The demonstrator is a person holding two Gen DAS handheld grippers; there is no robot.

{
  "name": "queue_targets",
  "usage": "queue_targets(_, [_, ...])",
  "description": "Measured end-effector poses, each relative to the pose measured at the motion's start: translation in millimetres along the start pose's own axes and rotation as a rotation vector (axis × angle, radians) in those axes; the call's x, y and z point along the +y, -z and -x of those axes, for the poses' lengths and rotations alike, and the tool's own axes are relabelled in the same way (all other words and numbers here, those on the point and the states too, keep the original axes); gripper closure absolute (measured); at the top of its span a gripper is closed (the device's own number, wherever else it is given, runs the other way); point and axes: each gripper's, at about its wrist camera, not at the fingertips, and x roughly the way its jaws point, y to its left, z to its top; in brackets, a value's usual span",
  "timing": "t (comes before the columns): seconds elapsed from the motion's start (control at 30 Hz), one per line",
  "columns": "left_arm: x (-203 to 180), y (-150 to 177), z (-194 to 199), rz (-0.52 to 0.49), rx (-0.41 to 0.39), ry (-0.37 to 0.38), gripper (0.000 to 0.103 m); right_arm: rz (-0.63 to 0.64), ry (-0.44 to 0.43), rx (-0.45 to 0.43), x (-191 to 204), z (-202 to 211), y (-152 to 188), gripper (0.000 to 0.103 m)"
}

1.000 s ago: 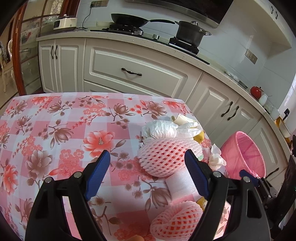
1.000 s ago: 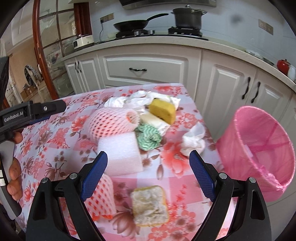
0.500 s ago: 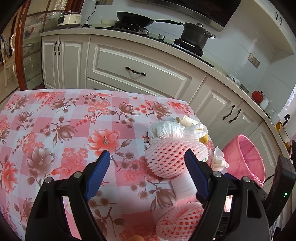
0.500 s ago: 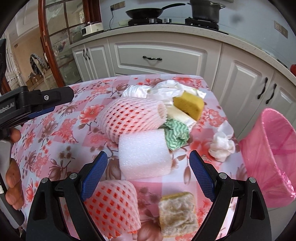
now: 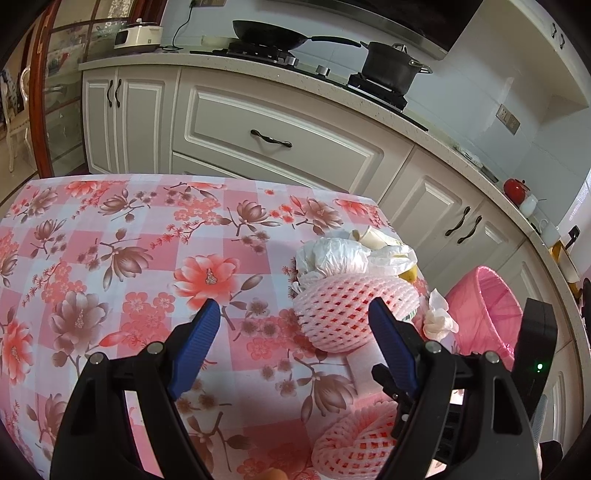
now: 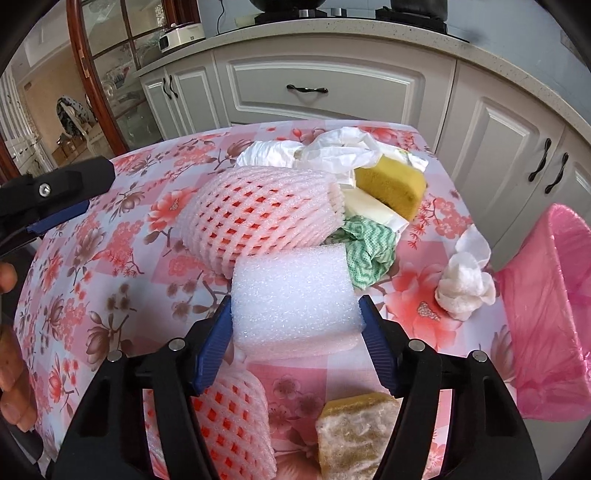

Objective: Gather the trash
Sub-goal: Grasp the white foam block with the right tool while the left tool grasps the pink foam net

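Observation:
A pile of trash lies on the floral tablecloth (image 6: 122,266). My right gripper (image 6: 295,325) has its blue fingers on both sides of a white foam block (image 6: 295,295), touching its ends. Behind it lie a large pink foam net (image 6: 258,210), a green cloth (image 6: 369,247), a yellow sponge (image 6: 391,184) and white plastic bags (image 6: 332,151). A smaller pink net (image 6: 232,417) and a dirty sponge (image 6: 354,428) lie below the fingers. A crumpled tissue (image 6: 465,284) sits to the right. My left gripper (image 5: 291,343) is open and empty above the cloth, left of the large net (image 5: 351,310).
A bin with a pink liner (image 6: 554,314) stands off the table's right edge; it also shows in the left wrist view (image 5: 491,314). White kitchen cabinets (image 5: 280,140) and a counter with a pan (image 5: 273,33) and pot (image 5: 391,66) run behind the table.
My right gripper has moved forward and down onto the white foam block and its fingers have narrowed against it. My left gripper has shifted only slightly and stays open.

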Motion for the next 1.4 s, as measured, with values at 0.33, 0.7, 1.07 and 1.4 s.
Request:
queue_targets(0.33, [-14.1,1.1,-17.3,-0.023,0.038,0.037,0.024,-0.029,-0.01,-0.028,-17.9,19.2,6.3,0.039])
queue_targets(0.7, [-52.8,13.1,-49.4,-0.115,0.133,0.109,0.023,-0.084,0.027,-0.064,-56.4,41.8,17.5,0.039])
queue_targets(1.07, [-81.2,35.8,-84.1,-0.2,0.279,0.111,0.052,-0.129,0.062,-0.092,-88.0,57.7,27.3,0.039])
queue_targets(1.4, [-82.8,30.9,-62.1,-0.22,0.236,0.098,0.076,-0.138,0.069,-0.13,-96.7,74.5,27.4,0.039])
